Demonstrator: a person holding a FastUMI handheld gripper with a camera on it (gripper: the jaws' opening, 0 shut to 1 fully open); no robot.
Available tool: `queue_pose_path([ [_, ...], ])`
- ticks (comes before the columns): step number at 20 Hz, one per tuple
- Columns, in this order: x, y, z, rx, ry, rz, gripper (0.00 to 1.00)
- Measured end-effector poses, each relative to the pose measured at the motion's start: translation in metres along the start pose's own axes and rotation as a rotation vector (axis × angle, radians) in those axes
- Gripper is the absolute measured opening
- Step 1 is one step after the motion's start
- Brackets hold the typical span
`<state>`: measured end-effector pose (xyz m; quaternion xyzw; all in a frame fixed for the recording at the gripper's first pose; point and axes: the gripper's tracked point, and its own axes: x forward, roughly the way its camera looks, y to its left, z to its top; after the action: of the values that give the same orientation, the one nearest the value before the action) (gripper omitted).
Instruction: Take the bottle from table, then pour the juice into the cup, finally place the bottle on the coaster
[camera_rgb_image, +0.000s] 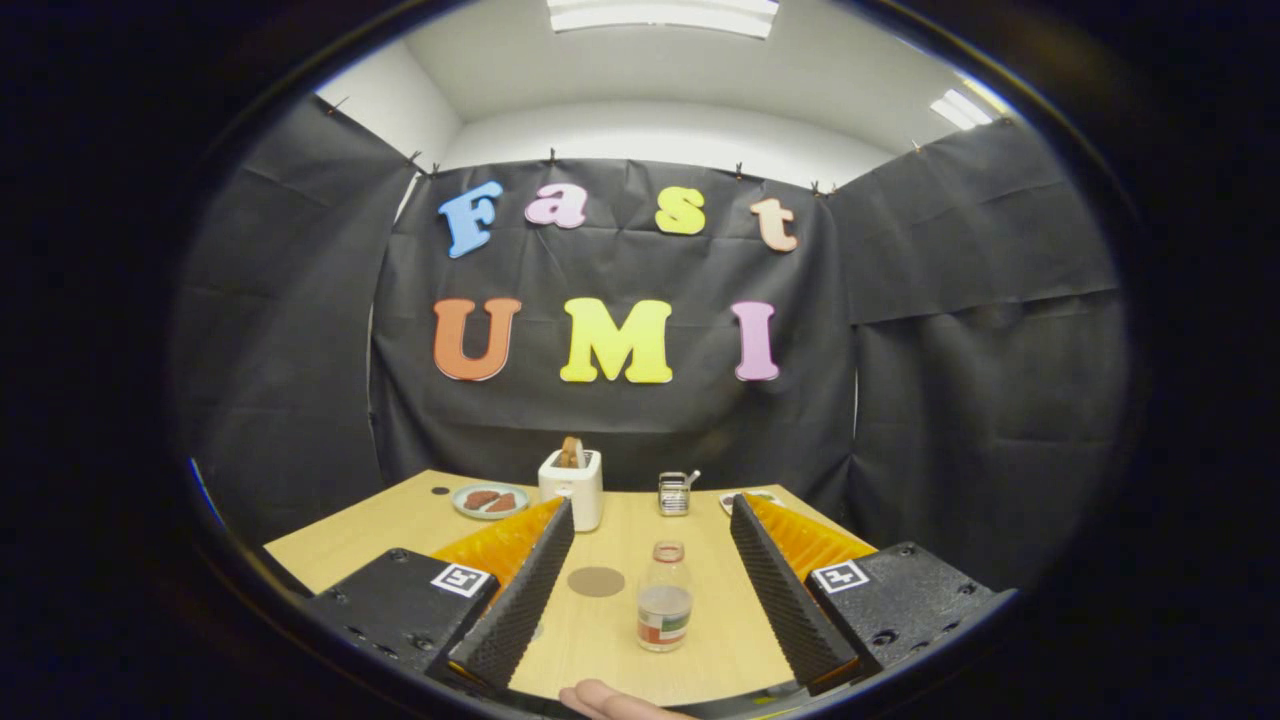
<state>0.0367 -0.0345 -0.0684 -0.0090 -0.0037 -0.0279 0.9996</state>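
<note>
Gripper view: hand-held gripper (652, 512) spread wide (empty), bottle (664, 597) between fingers

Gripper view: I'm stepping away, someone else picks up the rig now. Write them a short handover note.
Tool: fingers open, holding nothing.
Bottle: upright on the table between the fingers, untouched, cap on, some liquid inside.
Coaster: bare, left of the bottle, near the left finger.
Beyond: toaster, plate, small metal cup.
Done: nothing yet.
Left: grasp the bottle, pour, set it on the coaster.

Bright ceiling lights (662, 14) overhead; sharp centre, fisheye-bent edges.
</note>
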Motion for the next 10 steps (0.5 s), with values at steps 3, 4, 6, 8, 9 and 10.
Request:
queue_pose_path([
  [3, 0.008, -0.005, -0.018, -0.003, -0.032, -0.014, 1.0],
  [4, 0.013, -0.005, -0.027, -0.01, -0.033, -0.013, 1.0],
  [6, 0.021, -0.005, -0.048, -0.022, -0.017, -0.007, 1.0],
  [8, 0.029, -0.004, -0.061, -0.015, -0.01, 0.007, 1.0],
  [9, 0.032, -0.006, -0.067, -0.008, -0.011, 0.008, 1.0],
  [10, 0.037, -0.007, -0.073, -0.001, -0.016, 0.01, 1.0],
])
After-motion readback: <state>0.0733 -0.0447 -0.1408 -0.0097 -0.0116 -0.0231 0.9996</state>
